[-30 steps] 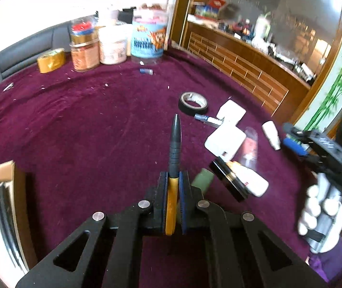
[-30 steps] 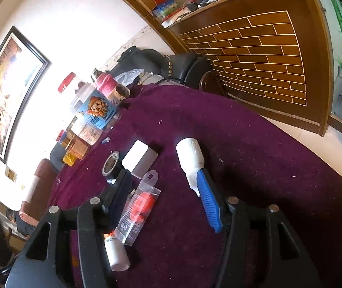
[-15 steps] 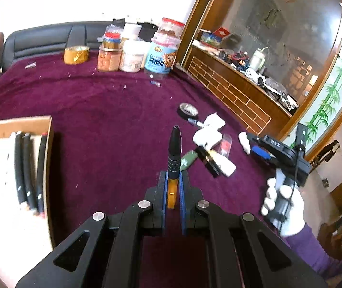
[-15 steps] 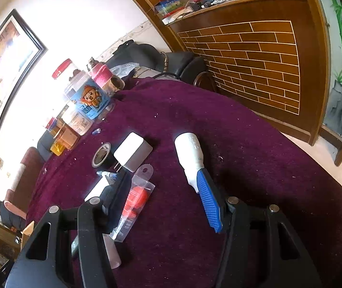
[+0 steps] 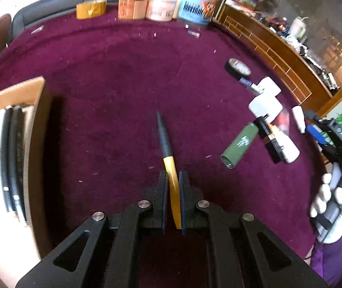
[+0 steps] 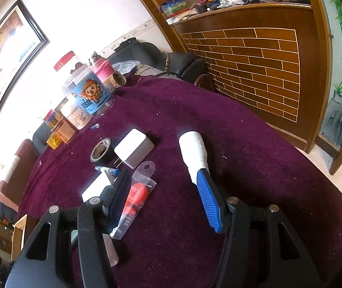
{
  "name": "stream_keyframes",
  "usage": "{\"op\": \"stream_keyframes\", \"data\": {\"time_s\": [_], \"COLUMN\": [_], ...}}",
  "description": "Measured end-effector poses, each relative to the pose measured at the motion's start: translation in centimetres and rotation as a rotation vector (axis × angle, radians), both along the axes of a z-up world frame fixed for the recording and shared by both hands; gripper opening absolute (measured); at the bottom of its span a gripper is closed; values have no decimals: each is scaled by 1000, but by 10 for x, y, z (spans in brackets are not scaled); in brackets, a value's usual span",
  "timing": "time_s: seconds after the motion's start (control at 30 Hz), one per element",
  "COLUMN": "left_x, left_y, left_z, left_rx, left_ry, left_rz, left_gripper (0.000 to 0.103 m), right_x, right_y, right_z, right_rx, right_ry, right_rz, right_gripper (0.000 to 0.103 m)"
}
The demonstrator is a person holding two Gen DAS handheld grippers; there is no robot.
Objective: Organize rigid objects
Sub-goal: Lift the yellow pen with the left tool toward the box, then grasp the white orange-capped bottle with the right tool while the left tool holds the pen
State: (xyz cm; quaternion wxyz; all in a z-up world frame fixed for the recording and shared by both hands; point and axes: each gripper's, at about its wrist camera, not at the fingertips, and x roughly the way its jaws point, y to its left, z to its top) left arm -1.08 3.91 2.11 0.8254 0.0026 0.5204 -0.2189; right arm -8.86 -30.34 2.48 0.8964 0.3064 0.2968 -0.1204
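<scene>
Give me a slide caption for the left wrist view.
Left gripper clamps a yellow-and-black pen above the purple tablecloth.

Right gripper: jaws held apart above purple tablecloth, nothing gripped. White tube seen ahead of blue pad. Clear packet with red item lies beside dark pad. White charger and black tape roll are placed farther ahead.

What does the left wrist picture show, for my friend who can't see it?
The left gripper is shut on a yellow and black pen above a purple tablecloth. A cardboard box is left; a green tube lies right.
</scene>
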Motion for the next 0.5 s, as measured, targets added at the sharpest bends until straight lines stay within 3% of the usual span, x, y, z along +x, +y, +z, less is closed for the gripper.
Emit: {"op": "stream_keyframes", "data": {"time_s": [0.13,0.27,0.3,0.4,0.5], "left_x": [-4,-20,-22,-26,-41], "left_y": [-12,-32,-32,-18,0], "left_z": [-2,-5,-5,2,23], "left_rx": [61,199,203,98,-6], "left_ry": [-68,-225,-235,-189,-205], "left_rz": [9,-39,-45,-47,-39], "left_gripper": [8,9,6,5,5], "right_x": [2,0,-1,-13,-28], "right_y": [3,1,-1,-12,-27], "right_z": [0,2,3,13,26], "right_rx": [-8,1,15,82,76], "right_ry": [4,-7,-14,-41,-34], "right_rz": [11,6,14,51,61], "right_gripper": [56,56,56,56,56]}}
